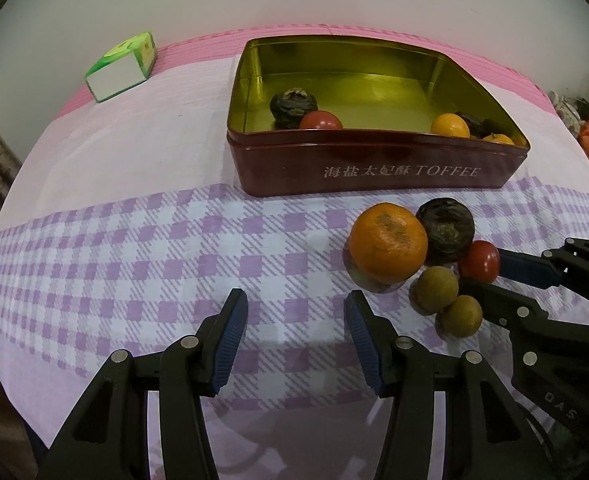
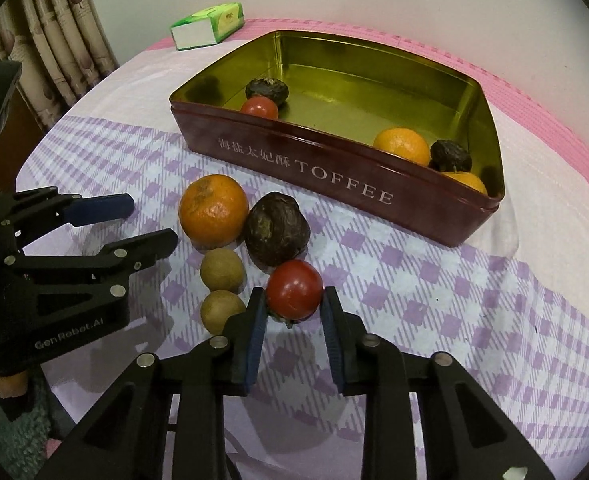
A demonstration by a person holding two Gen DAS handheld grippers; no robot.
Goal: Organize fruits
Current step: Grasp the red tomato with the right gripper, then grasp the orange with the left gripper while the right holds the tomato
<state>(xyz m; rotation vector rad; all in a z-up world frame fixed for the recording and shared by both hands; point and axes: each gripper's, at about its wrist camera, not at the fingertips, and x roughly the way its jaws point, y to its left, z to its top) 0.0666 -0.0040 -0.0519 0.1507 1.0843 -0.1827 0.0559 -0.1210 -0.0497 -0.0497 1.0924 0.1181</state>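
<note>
Right wrist view: the toffee tin, already holding some fruit, sits up and to the right across the checked bench. An orange, a dark wrinkled fruit and two brownish-green fruits crowd the small red tomato, pinched between the right hand-held gripper's pads. The left hand-held gripper hangs part-open, empty, farther from the tomato.

There were three oranges, three dark fruits, two tomatoes and two small brown fruits. One tin and one green box were there. Two tools showed.
</note>
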